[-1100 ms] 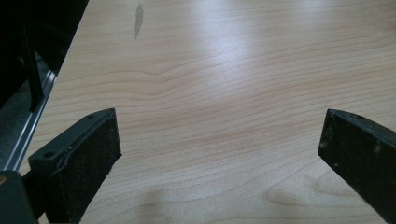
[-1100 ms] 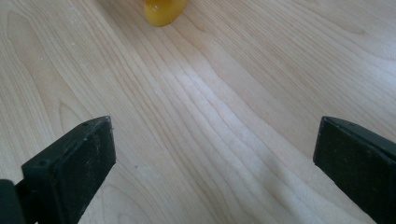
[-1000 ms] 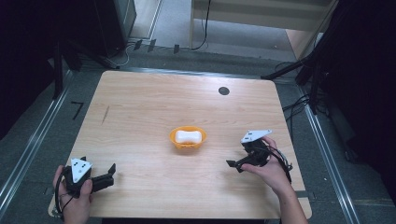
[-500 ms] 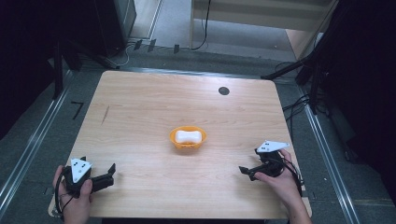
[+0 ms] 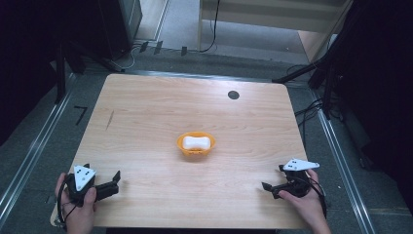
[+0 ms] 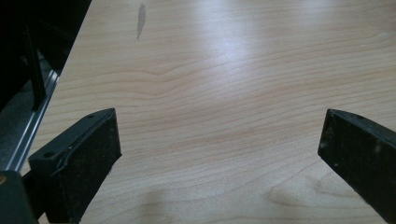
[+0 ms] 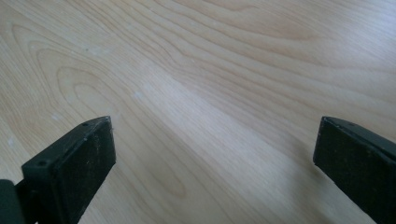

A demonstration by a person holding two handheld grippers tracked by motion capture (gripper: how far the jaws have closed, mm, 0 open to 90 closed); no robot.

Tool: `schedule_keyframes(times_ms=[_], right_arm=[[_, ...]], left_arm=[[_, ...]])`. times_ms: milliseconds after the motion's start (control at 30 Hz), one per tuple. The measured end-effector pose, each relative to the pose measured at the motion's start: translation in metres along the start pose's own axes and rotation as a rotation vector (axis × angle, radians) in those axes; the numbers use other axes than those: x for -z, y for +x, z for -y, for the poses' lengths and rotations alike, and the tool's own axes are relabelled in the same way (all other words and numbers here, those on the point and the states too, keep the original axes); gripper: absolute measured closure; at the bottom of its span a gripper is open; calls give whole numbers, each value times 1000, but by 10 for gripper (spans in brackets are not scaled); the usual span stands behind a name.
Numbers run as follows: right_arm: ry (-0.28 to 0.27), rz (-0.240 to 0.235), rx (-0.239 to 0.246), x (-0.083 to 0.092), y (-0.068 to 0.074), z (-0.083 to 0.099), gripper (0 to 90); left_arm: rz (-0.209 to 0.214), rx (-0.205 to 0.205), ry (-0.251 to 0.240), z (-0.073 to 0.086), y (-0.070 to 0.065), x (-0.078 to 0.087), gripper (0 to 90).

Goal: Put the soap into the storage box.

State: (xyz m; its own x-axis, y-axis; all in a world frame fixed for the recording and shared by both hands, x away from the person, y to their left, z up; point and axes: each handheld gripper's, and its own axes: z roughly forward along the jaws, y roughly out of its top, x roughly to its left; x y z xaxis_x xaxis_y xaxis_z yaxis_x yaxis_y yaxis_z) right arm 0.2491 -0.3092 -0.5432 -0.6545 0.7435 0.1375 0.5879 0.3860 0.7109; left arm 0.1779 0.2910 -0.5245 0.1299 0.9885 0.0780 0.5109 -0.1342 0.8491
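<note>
An orange bowl (image 5: 196, 152) sits near the middle of the wooden table (image 5: 156, 107), with a white bar-shaped object (image 5: 196, 142) inside it. My left gripper (image 5: 115, 183) rests low at the near left corner, held in a hand, pointing right. Its jaws stand wide apart over bare wood (image 6: 219, 154). My right gripper (image 5: 272, 178) is at the near right corner, pointing left toward the table's middle, well short of the bowl. It is open too, with nothing between its fingers (image 7: 215, 154).
A small black round disc (image 5: 233, 94) lies at the far right of the table. A dark streak (image 5: 110, 119) marks the wood at the left, also visible ahead of the left gripper (image 6: 140, 18). Metal rails and cables run along the floor on both sides.
My right gripper has drawn back from beside the bowl toward the near right corner and dropped lower. The left gripper has stayed put.
</note>
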Motion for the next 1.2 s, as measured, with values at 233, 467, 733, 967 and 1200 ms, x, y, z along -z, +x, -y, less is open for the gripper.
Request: schedule_keyframes(times_ms=[233, 467, 733, 967, 1200], right_arm=[[-8, 23, -29, 13, -7, 17, 0], [-23, 55, -49, 26, -8, 30, 0], [-85, 98, -72, 42, -4, 50, 0], [-129, 112, -106, 43, -5, 56, 0], [-151, 103, -121, 45, -7, 57, 0]], left_arm=[[0, -1, 0, 0, 0, 0, 0], [-1, -2, 1, 0, 0, 0, 0], [9, -4, 1, 0, 0, 0, 0], [8, -6, 3, 0, 0, 0, 0], [-7, 5, 11, 0, 0, 0, 0]])
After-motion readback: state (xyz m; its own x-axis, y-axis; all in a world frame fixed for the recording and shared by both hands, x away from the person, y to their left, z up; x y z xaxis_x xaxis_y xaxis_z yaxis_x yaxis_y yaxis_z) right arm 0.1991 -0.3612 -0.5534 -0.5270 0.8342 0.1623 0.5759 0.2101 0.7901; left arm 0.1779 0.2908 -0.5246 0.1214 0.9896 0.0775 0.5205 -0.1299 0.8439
